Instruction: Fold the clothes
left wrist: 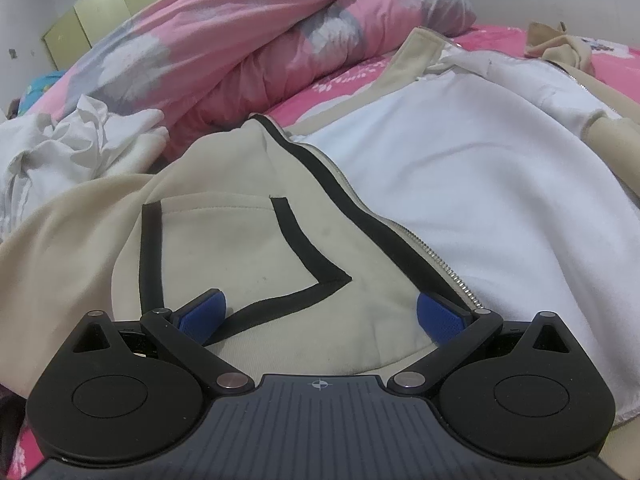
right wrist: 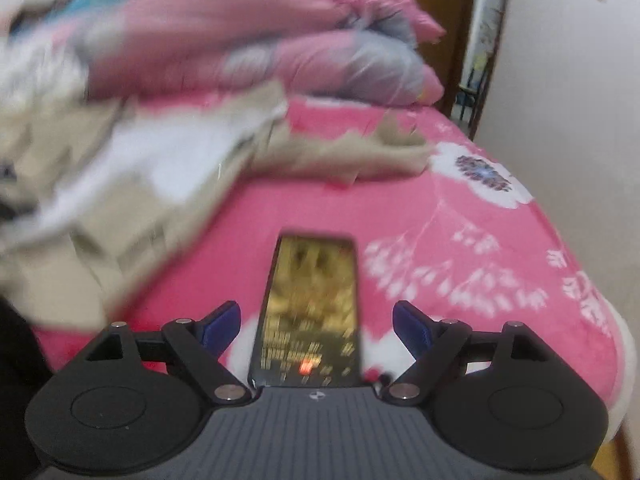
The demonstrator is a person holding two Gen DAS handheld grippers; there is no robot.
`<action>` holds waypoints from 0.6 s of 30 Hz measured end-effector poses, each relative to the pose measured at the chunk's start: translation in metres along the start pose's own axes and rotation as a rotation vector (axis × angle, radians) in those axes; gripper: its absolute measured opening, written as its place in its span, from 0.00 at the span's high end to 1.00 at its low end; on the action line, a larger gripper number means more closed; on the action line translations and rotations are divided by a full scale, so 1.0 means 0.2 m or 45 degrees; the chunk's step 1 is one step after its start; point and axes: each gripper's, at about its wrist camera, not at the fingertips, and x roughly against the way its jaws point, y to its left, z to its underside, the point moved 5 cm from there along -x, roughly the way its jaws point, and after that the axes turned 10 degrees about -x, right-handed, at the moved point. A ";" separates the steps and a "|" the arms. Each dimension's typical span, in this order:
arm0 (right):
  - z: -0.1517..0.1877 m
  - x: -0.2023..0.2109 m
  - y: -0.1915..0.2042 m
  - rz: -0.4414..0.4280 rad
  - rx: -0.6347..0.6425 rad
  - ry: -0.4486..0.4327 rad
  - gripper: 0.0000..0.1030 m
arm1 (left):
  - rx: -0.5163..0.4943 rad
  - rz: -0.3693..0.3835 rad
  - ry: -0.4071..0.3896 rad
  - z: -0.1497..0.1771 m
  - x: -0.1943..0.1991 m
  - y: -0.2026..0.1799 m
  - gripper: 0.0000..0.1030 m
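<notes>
Both tools gape empty: left tool point(left wrist: 320, 316) over beige hoodie point(left wrist: 248, 240), right tool point(right wrist: 316, 324) above blurred, unreadable phone point(right wrist: 310, 308).

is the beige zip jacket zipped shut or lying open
Open: the beige zip jacket has its front panel turned aside, zipper teeth bare and white lining exposed.

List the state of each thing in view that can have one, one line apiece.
beige jacket: unzipped, spread open on the bed, white lining showing, not yet folded.
zipper: undone.
white garment: crumpled, unfolded.
pink quilt: bunched in a heap.
phone: lying flat on the bedsheet, screen lit.
left gripper: open, over the jacket's pocket area.
right gripper: open, holding nothing, phone below it.
</notes>
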 end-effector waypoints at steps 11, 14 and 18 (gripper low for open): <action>0.06 -0.20 -0.05 -0.077 -0.149 0.034 0.23 | -0.051 -0.032 0.005 -0.01 0.00 -0.02 0.00; 0.08 -0.19 -0.05 -0.075 -0.171 0.002 0.23 | -0.065 -0.040 0.003 -0.01 0.00 -0.03 0.00; 0.09 -0.19 -0.12 -0.048 -0.217 -0.044 0.23 | -0.080 -0.048 0.003 -0.02 0.00 -0.03 0.00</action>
